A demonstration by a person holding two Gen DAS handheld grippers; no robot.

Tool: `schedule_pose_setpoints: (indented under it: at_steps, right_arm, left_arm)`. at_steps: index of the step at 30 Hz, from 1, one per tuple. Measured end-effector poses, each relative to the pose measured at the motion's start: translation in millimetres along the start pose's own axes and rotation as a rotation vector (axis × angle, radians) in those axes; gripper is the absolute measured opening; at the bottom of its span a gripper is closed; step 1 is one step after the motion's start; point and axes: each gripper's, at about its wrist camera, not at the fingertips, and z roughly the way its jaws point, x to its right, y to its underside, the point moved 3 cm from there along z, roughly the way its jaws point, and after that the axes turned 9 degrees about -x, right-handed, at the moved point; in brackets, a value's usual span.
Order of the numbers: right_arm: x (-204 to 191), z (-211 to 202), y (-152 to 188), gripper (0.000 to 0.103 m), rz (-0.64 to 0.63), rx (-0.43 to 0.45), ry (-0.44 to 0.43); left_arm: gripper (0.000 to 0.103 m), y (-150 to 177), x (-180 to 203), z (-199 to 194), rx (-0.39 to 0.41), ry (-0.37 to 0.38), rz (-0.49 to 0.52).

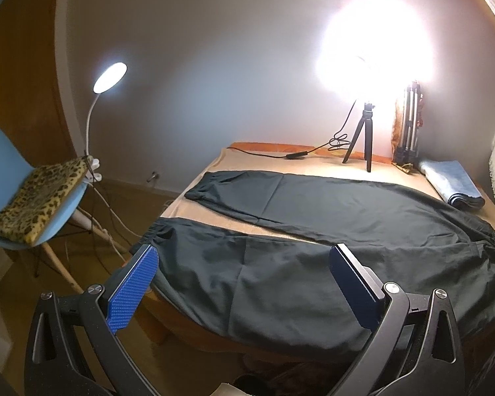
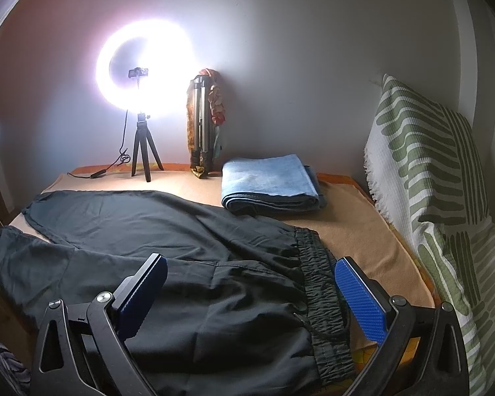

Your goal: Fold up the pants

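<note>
Black pants (image 1: 313,231) lie flat and unfolded on the bed (image 2: 363,227), legs apart, below the ring light (image 2: 142,69); left gripper (image 1: 244,283) and right gripper (image 2: 250,293) hover with jaws spread, holding nothing.

Ring light (image 2: 142,66) blazing at the back wall, blown out to pure white glare in the left view. Small desk lamp (image 1: 110,77) glows at left. Room dim otherwise; fisheye bends the edges, corners dark.
</note>
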Motion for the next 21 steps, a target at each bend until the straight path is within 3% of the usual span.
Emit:
schedule_pose_setpoints:
  at_steps: [21]
  right_arm:
    - [2.2, 1.4, 4.1, 0.103, 0.006, -0.008, -0.009]
  left_arm:
    - [0.103, -0.5, 3.7, 0.2, 0.002, 0.004, 0.007]
